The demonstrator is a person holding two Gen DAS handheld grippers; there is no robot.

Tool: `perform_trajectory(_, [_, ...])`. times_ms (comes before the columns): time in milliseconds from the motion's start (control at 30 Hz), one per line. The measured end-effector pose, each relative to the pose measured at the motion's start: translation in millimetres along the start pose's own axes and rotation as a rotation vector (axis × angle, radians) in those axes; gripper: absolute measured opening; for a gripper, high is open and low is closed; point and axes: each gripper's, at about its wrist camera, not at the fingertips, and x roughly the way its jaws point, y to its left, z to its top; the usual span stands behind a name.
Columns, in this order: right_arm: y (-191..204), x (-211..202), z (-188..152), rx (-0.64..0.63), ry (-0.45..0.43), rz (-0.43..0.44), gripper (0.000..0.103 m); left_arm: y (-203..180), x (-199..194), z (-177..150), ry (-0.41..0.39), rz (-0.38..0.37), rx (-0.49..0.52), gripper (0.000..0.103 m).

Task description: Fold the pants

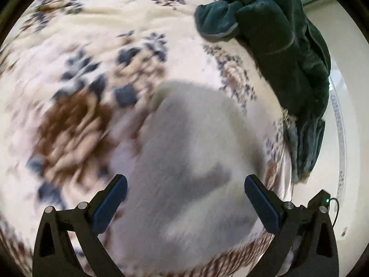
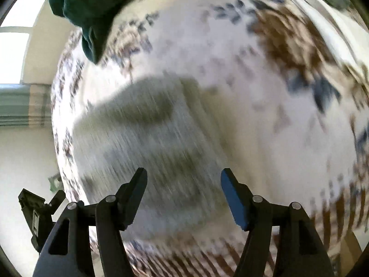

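From the left wrist view, my left hand-held gripper (image 1: 185, 198) hangs over a pale grey folded piece of cloth, the pants (image 1: 191, 152) as I take it, lying on a patterned bedspread (image 1: 76, 53) near its right edge; the fingers are spread wide with nothing between them. A dark green garment (image 1: 283, 53) is heaped along that same edge, further off, apart from the pants. Everything is streaked with blur (so I can't read seams or a waistband). From the right wrist view, my right hand-held gripper (image 2: 184, 194) also stands well open and empty, pointed down at the same grey pants (image 2: 147, 138), which lie near the bedspread's (image 2: 265, 92) left edge in this view, the green garment (image 2: 92, 7) at the far corner. I judge the cloth soft, light and limp: it will sag and slide on the cover, so I'd pinch a folded edge or corner through all its layers. Both grippers lean steeply downward, above the cloth, not touching as far as I can tell.
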Motion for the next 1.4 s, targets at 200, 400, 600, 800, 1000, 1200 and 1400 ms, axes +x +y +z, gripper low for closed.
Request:
perform_trajectory(200, [43,43,82,-0.029,0.021,0.045,0.068,1,80,62,0.116,0.071,0.018,0.103])
perform_trajectory(400, [46,91,109,-0.068,0.047,-0.150,0.069,68,114,72,0.202,-0.004,-0.196,0.103])
perform_trajectory(600, [17,114,122,0.015,0.142,-0.090,0.079,75,104,62,0.185,-0.052,-0.219,0.103])
perform_trajectory(800, [-11,47,86,0.030,0.129,0.023,0.081,48,49,44,0.103,-0.161,-0.192,0.103])
perform_trajectory(1000, [-49,50,5,0.241,0.291,0.215,0.080,46,16,-23,0.147,-0.194,-0.210,0.103])
perform_trajectory(1200, [-33,85,-38,0.305,0.381,0.255,0.025,61,35,-72,0.236,-0.125,-0.216,0.103])
perform_trajectory(1400, [-20,31,-58,0.187,0.311,0.153,0.008,86,34,-107,0.330,-0.013,-0.171,0.103])
